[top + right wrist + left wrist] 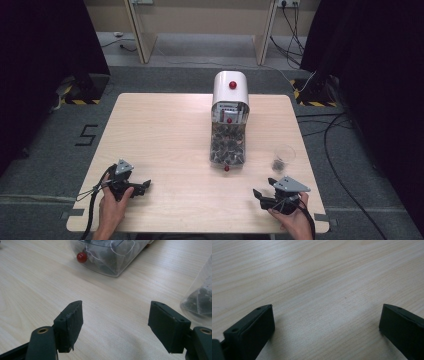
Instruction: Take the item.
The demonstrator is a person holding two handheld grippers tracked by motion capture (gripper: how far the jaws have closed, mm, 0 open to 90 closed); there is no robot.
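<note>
While both hand-held grippers rest low at the near edge of the surface (165, 130), the things nearest to them stand farther out: a dispenser (229, 120) with a white domed top and a clear drawer pulled out toward the person, and a clear cup (283, 157) just to its right. The drawer holds dark sachets with thin strings, and a small red knob (226, 168) sits at its near end; another red knob marks the white dome. In the right gripper view the drawer's clear corner (110, 257) and its red knob (82, 257) lie ahead and to the left of the jaws, and the cup (200, 297), with dark pieces at its bottom, stands at the right edge, close beside the right-hand jaw but apart from it. The right hand-held gripper (263, 192) is released, its jaws spread wide over bare wood with nothing between them, pointing left and slightly away from the person, just short of the cup. The left hand-held gripper (142, 186) lies well apart from the dispenser at the near left of the surface, pointing right; in the left gripper view its jaws stand wide apart over plain wood grain, released and holding nothing. A hand (112, 207) grips the left tool from below, another hand (295, 220) the right one, and a cable trails from each.
</note>
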